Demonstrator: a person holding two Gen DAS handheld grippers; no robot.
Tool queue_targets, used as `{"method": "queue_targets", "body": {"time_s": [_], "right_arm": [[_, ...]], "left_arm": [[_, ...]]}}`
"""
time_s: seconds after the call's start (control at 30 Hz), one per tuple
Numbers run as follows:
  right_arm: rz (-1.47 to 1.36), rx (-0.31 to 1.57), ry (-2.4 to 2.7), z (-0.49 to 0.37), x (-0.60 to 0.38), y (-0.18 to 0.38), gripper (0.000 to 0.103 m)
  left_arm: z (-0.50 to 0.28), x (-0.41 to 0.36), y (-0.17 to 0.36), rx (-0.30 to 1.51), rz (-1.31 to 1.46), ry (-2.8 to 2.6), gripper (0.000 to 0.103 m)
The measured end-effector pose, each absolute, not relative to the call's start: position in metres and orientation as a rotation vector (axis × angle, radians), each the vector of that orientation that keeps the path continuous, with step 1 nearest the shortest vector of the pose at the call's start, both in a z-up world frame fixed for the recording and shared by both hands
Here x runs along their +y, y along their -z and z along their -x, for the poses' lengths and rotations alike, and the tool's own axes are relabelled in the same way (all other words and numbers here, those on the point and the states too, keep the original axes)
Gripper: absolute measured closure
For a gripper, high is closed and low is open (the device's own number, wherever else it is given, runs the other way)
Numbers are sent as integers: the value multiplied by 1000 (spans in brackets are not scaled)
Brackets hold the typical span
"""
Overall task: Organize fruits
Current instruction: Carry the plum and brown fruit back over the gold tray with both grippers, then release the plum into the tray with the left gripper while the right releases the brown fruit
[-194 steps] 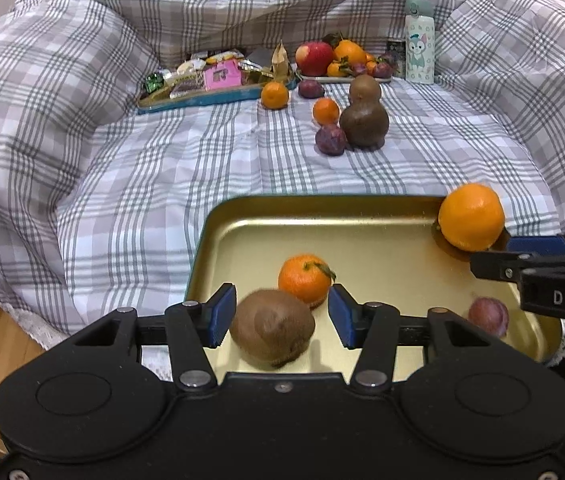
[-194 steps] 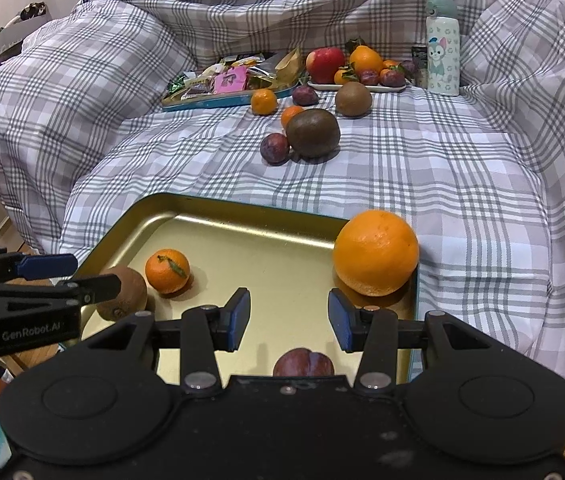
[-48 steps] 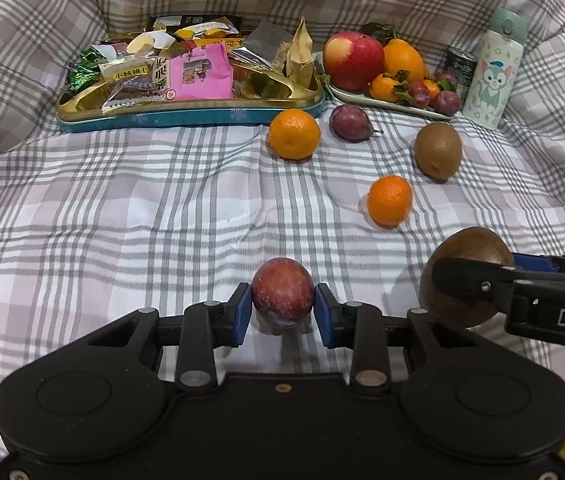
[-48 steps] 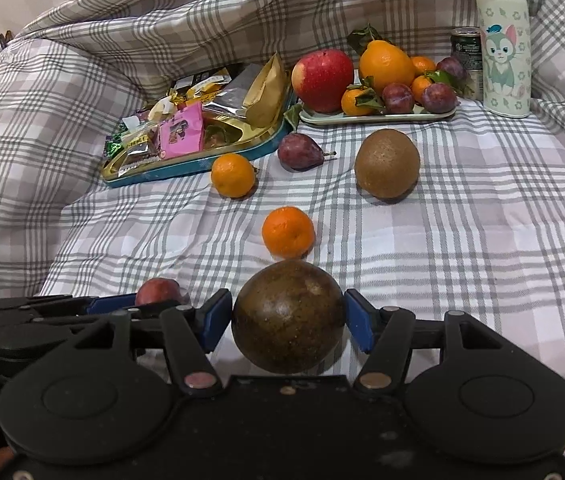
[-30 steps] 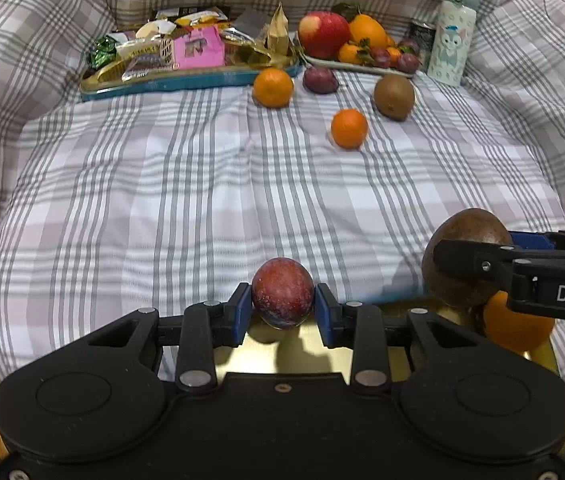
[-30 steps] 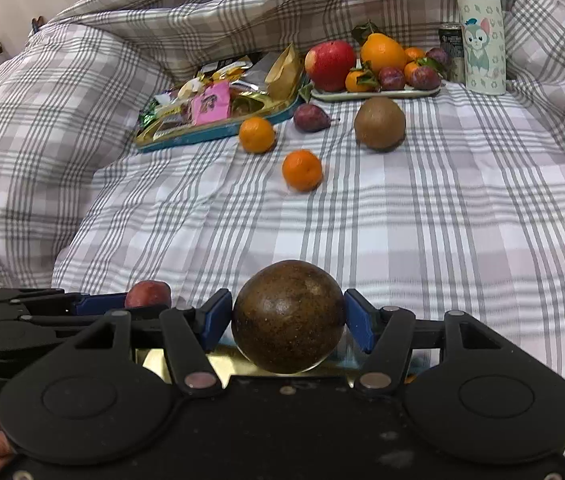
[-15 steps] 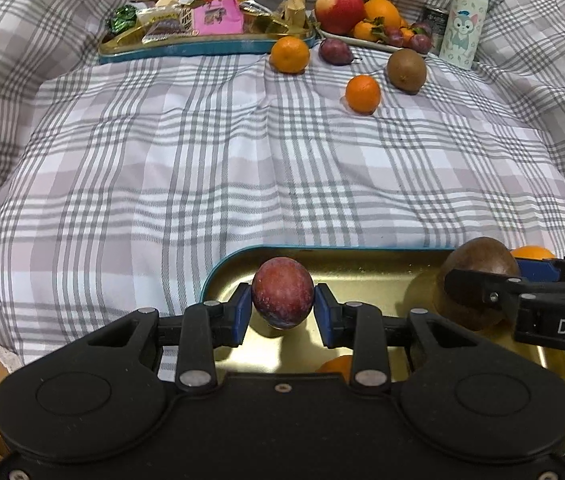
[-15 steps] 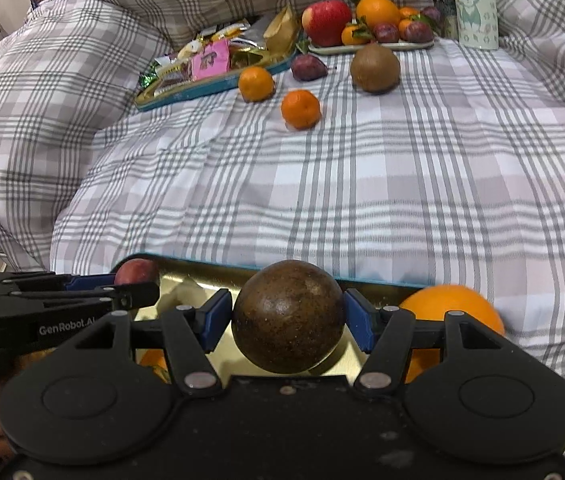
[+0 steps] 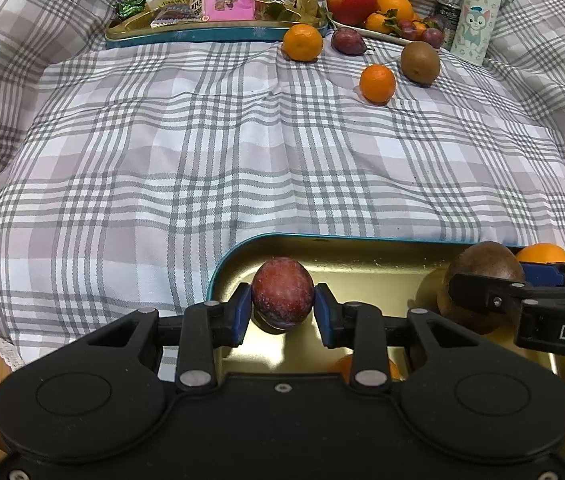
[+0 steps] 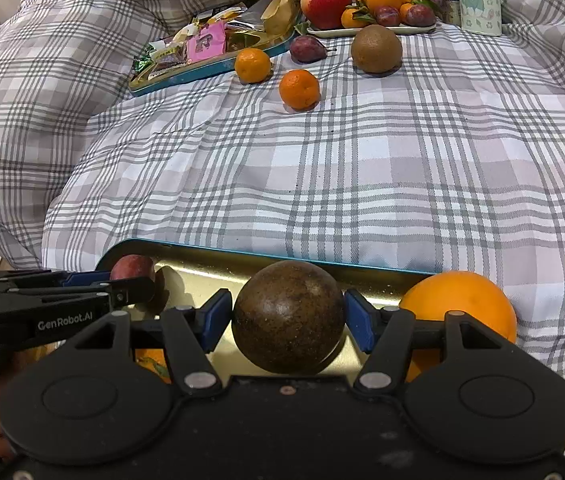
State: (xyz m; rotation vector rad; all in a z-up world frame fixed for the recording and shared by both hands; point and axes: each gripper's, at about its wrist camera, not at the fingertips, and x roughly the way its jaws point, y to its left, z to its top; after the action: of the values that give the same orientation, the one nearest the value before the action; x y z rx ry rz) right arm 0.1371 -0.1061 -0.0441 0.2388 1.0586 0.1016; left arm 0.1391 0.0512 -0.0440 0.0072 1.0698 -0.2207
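Moved: both grippers now over gold tray (image 9: pixel 362 246), off the checked cloth (image 9: pixel 242 160).
Left gripper (image 9: pixel 282 312): clamped on plum (image 9: pixel 282 292).
Right gripper (image 10: pixel 288 320): clamped on brown round fruit (image 10: pixel 288 320).

Near tray (image 9: pixel 362 252): glossy gold metal. Bedcover (image 9: pixel 242 152): matt woven plaid cloth. Brown fruit (image 10: pixel 288 322): dull, speckled. Plum (image 9: pixel 282 292): smooth.

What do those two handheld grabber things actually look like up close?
Both are matte black plastic with silver screws and blue pads on two fingers. The left tool reads "GenRobot.AI" on its side; the right tool shows the letters "DAS". No cables or sleeves show.
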Motion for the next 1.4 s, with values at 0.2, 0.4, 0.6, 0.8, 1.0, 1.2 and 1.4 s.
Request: {"method": "queue_targets", "body": {"time_s": [0.2,0.4,0.6,0.8,1.0,1.2,1.4], "right_arm": [[-195,1068,-97,-140,-102,45,39],[-190,1058,-84,-141,-104,45,40],[-201,1046,-77,-141,-106,42,40],[-210,1025,-68,-139,-108,38,40],[-216,989,-68,-136,-110,28,40],[-222,964,-67,-132,-114,21,40],[-230,945,-63,-124,-117,15,40]], "left_arm": [[-139,49,45,1073,-17,227,60],[-139,49,47,1073,-19,230,60],[-136,49,43,1046,-29,227,59],[-135,53,28,996,-29,215,59],[-136,50,20,998,-32,207,59],[-133,47,15,1005,-42,185,59],[-129,41,10,1005,-58,166,59]]}}
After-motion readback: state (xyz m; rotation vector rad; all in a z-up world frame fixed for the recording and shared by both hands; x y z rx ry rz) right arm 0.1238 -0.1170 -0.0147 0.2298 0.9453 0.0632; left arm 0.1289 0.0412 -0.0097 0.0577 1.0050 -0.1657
